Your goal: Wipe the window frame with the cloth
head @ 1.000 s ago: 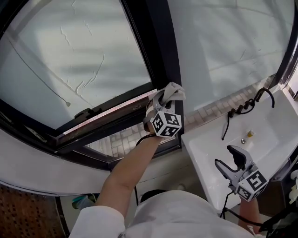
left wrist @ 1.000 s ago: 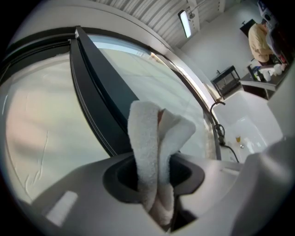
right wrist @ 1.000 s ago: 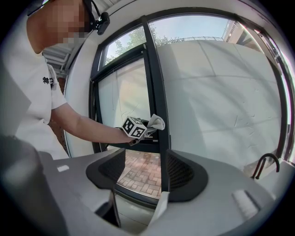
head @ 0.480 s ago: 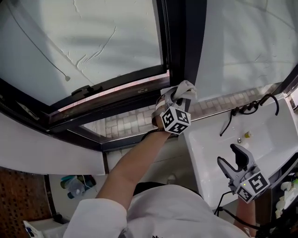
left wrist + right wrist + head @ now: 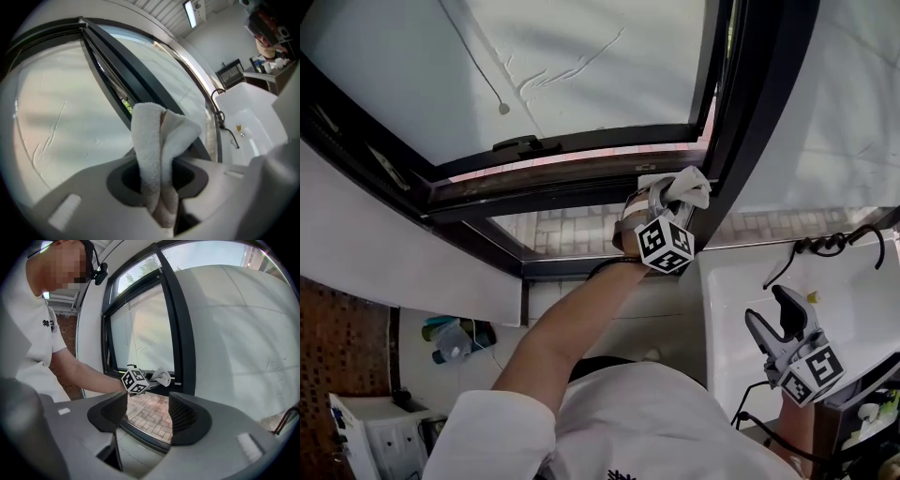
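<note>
Well, the cloth (image 5: 157, 154) looks soft, light and floppy, best pinched at its bunched fold, as my left gripper (image 5: 664, 211) has it, clamped shut at the window frame (image 5: 750, 141) corner, a grip only the left gripper view shows, while my right gripper (image 5: 147, 416) hangs open and empty over the sink (image 5: 862, 309)

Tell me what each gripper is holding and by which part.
The left gripper pinches the white cloth by its bunched lower end; the right gripper holds nothing.
</note>
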`<action>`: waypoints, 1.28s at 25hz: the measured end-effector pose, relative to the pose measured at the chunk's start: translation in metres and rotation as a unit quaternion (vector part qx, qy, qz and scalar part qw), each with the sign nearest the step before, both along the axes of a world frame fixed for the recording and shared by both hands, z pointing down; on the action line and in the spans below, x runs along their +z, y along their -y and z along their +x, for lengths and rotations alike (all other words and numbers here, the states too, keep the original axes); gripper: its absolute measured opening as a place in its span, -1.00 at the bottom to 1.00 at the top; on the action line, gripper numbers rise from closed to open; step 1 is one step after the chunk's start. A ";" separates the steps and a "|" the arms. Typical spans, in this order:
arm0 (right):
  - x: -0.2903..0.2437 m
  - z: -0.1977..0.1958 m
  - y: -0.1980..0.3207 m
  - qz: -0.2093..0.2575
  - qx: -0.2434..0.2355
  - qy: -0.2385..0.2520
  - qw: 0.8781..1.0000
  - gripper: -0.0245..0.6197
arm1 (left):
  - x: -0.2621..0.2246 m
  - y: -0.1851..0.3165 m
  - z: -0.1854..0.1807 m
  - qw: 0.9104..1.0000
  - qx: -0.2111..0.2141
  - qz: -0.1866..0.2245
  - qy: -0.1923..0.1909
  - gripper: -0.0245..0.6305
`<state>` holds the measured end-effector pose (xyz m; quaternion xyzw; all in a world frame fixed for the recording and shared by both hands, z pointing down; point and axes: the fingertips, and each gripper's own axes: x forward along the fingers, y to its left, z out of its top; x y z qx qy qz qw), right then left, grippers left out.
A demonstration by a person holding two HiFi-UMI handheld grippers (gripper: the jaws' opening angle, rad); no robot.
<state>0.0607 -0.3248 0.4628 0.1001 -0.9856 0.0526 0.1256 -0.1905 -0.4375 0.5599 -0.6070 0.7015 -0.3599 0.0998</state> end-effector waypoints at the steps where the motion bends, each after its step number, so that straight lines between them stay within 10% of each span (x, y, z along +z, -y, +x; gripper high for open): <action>1: 0.000 -0.006 -0.004 0.001 -0.006 -0.001 1.000 -0.06 | 0.001 -0.008 -0.009 1.000 -0.004 -0.003 0.005 -0.51; 32: -0.037 -0.226 -0.154 0.039 -0.108 -0.007 0.993 -0.06 | 0.010 -0.287 -0.275 0.992 -0.094 -0.030 0.077 -0.51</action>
